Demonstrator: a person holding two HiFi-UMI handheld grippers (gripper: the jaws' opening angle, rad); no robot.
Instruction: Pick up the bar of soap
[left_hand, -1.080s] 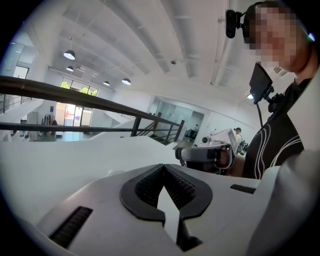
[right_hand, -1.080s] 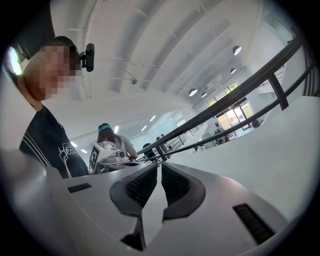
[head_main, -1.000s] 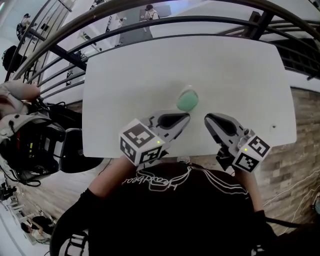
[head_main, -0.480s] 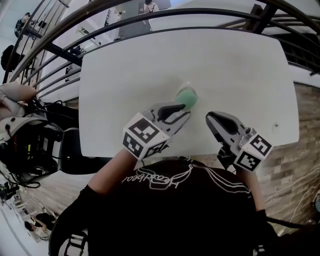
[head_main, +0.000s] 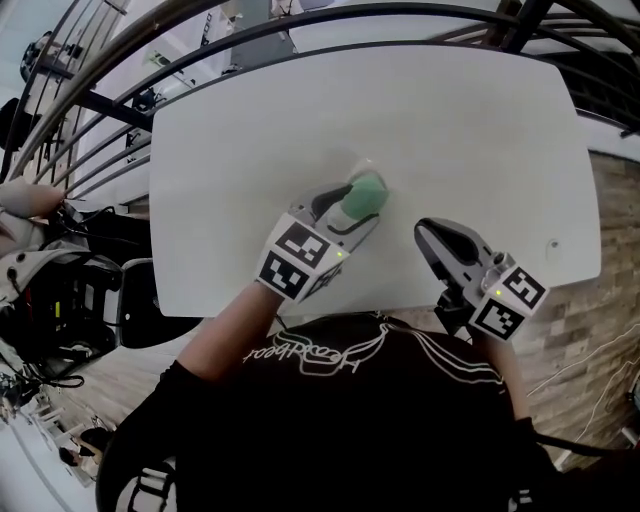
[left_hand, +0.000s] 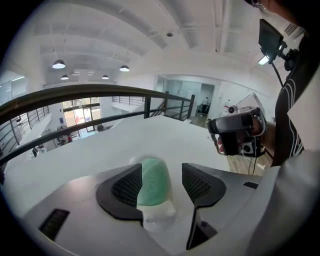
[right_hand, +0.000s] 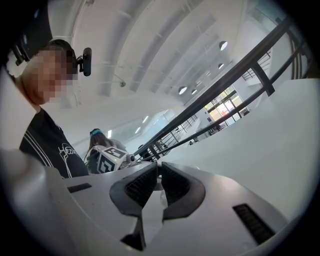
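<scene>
Left gripper (left_hand: 161, 172), jaws just opened wide, straddling the green bar of soap (head_main: 364, 194) on the white table (head_main: 470, 130), soap close to one pad, clear of the other; right gripper (right_hand: 159, 175) nearby, jaws pressed together, empty, above the table's near edge

The left gripper (head_main: 364, 203) is angled down, jaws just opened around the bar of soap (left_hand: 152, 182); the right gripper (head_main: 428, 232) is held shut
</scene>
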